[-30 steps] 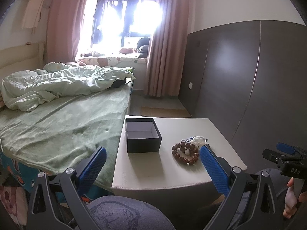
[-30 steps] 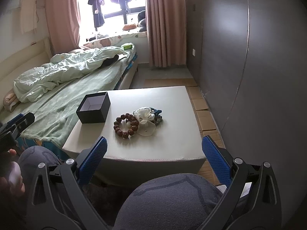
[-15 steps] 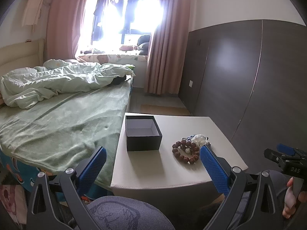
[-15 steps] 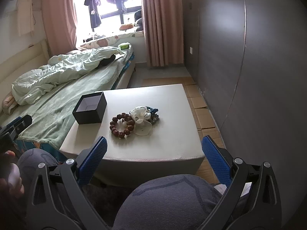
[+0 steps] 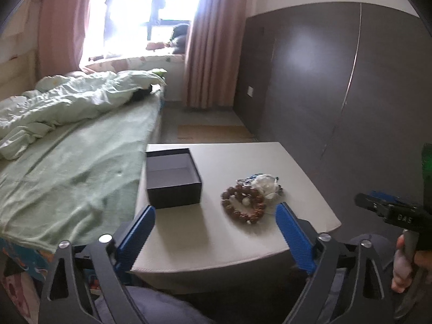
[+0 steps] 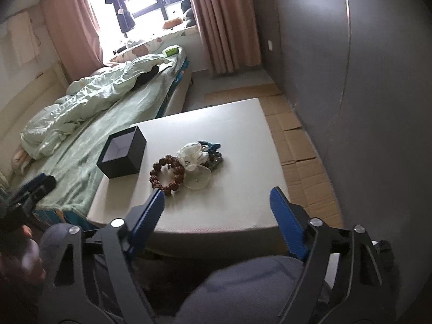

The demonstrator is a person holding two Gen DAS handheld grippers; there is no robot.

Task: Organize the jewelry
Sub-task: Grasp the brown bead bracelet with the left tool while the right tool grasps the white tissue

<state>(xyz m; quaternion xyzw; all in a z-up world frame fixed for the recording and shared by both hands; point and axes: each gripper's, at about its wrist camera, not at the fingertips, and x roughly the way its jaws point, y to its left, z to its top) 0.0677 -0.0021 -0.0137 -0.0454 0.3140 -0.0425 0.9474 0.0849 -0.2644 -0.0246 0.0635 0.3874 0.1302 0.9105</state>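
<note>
Jewelry lies in a small heap near the middle of the pale worktop: a brown bead bracelet on the near-left of the heap, touching a white flower-like piece and a pale translucent disc, with a string of dark teal beads tucked behind the white piece. In the left wrist view the same heap shows as the bead bracelet with the white piece just behind it. A black open box, lidless with a pale lining, stands to the left of the heap, near but apart from it, close to the worktop edge that runs along the bed; the left view shows the box with nothing inside that can be made out

The left gripper hovers over the near edge of the worktop with its blue fingers spread wide and nothing between them. The right gripper hangs likewise above the near edge, fingers wide apart and holding nothing, aimed toward the heap. A rumpled light green duvet lies on the bed, and flattened cardboard covers the floor to the right of the worktop
</note>
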